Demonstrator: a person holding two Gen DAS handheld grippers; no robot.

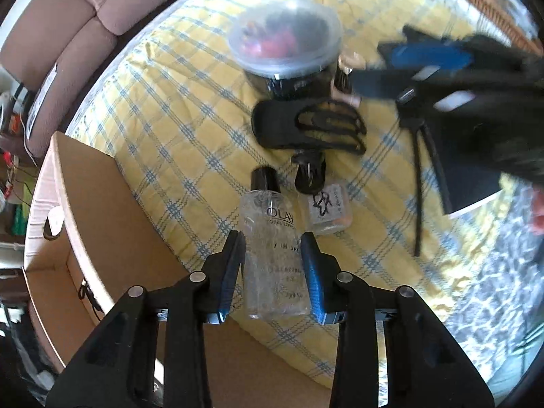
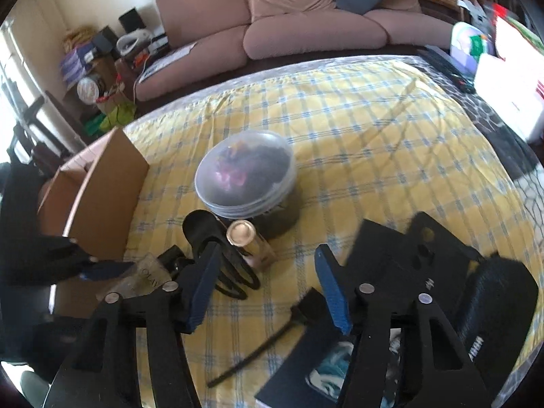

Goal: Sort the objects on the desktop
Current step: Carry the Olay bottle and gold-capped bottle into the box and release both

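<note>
So right now my left claw (image 1: 272, 248) is straddling the clear plastic Olay bottle with the black cap (image 1: 272, 255) lying on the yellow checked cloth (image 1: 142, 108), blue pads right at its sides; can't tell if they're pressing yet. Next I'd squeeze, lift, swing to the open cardboard box (image 1: 102, 221). My right claw (image 2: 267, 280) hangs open and empty near the gold-capped tube (image 2: 250, 241). What's inside the frosted lidded tub (image 2: 243, 173) is too blurry to make out.
</note>
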